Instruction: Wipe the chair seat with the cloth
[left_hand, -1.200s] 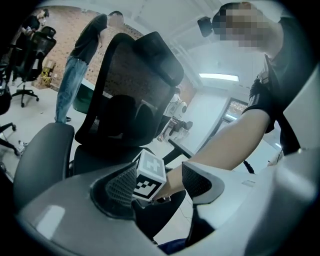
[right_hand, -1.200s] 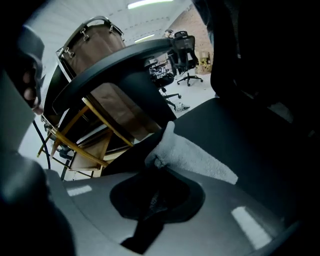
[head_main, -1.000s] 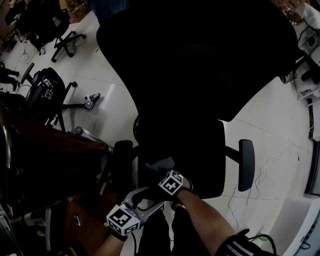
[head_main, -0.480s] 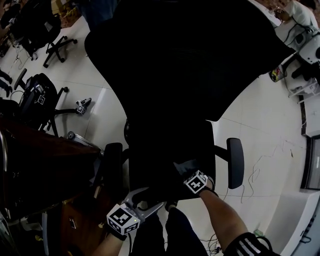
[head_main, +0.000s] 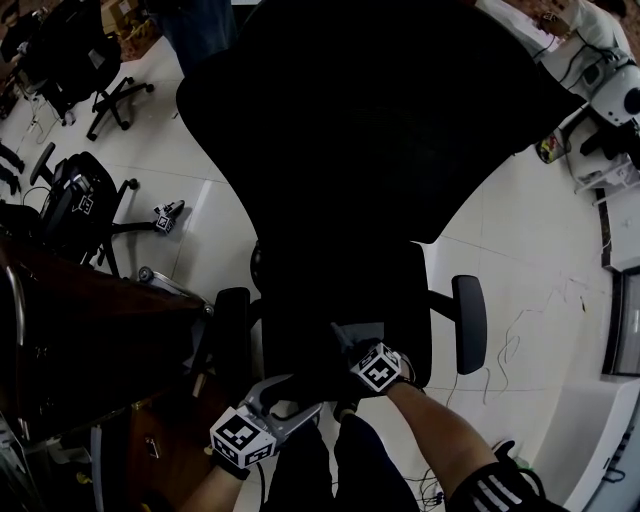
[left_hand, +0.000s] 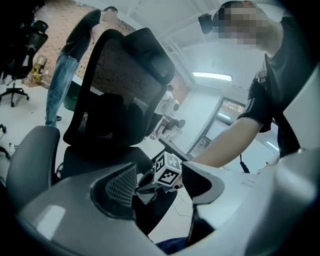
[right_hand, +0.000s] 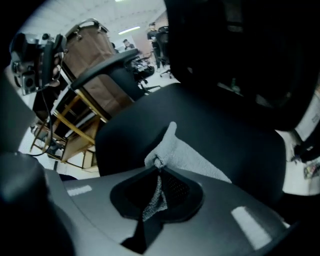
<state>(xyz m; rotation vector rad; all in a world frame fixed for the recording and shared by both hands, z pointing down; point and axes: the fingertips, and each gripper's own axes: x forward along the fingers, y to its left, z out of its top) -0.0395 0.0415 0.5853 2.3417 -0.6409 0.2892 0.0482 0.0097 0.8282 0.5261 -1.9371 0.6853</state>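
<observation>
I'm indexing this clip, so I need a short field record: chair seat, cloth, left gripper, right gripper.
chair seat: black, with the cloth lying toward its front
cloth: light, towel-like, one corner pinched, the rest spread on the seat
right gripper: jaws shut on the cloth
left gripper: jaws apart, nothing between them, by the seat's front edge
</observation>
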